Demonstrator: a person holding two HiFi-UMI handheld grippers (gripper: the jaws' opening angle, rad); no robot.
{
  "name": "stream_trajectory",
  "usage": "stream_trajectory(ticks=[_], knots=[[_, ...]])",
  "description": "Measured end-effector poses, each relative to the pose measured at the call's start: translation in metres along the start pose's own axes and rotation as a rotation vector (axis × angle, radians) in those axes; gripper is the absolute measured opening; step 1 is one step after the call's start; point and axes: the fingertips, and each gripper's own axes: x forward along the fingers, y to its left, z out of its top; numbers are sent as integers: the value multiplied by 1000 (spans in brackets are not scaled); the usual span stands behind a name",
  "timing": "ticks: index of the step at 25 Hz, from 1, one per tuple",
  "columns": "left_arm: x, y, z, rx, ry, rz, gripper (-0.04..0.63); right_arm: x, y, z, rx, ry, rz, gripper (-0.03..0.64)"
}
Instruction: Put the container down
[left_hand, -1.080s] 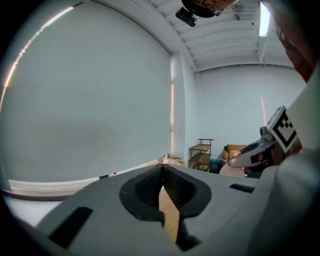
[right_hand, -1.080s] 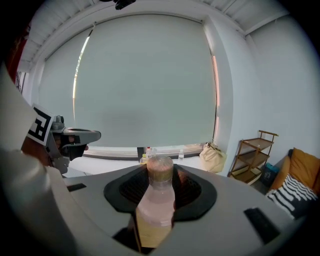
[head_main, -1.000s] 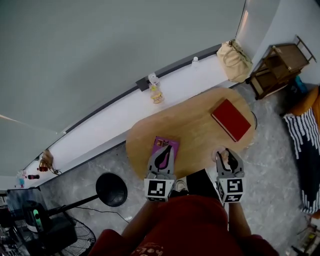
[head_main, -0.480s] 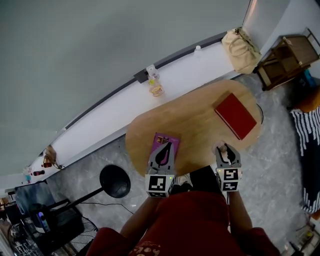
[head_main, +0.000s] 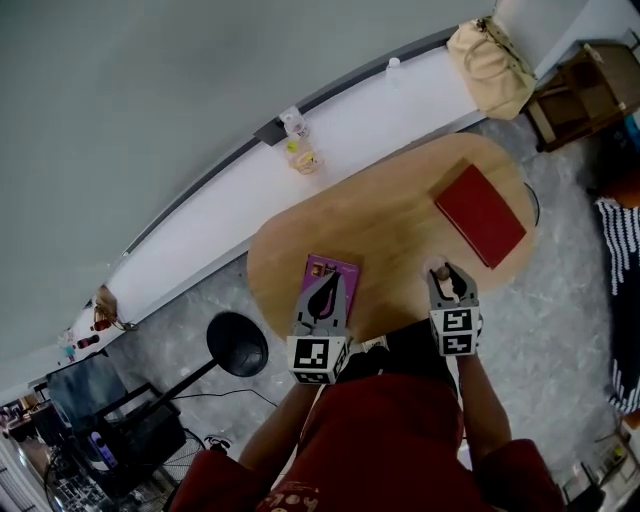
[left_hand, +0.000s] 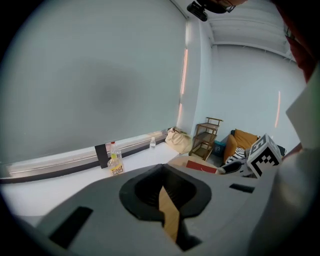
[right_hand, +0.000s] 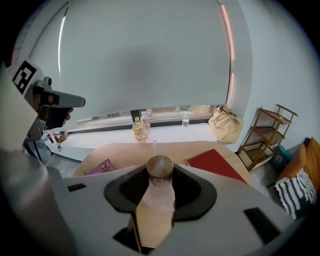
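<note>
Table (head_main: 390, 225): pale wood, matt, smooth. Container (right_hand: 159, 192): frosted, translucent, plastic or glass, cannot tell which. Its lid (right_hand: 159, 168): brown, dull, cork-like. Book (head_main: 481, 215): red matt cover. Bag (head_main: 490, 55): beige cloth, creased. Floor (head_main: 570, 290): grey mottled stone, slight sheen. Left gripper (head_main: 325, 288), right gripper (head_main: 451, 275): matt grey plastic, black lining.

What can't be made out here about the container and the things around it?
1. Base of the container: right gripper view, hidden behind the jaws; contact with the table unclear.
2. Same container, head view: mostly covered by the right gripper.
3. Print on the purple booklet: head view, too small, partly covered by the left gripper.
</note>
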Motion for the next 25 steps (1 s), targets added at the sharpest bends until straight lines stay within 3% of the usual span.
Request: stream_trajectory(ticks=[16,25], knots=[[60,16,-24,-71,129,7,6,121,-24,-31,15,171,11,141],[74,21,-34,-85,160,21,6,160,-39,-45,-3,219,5,140]])
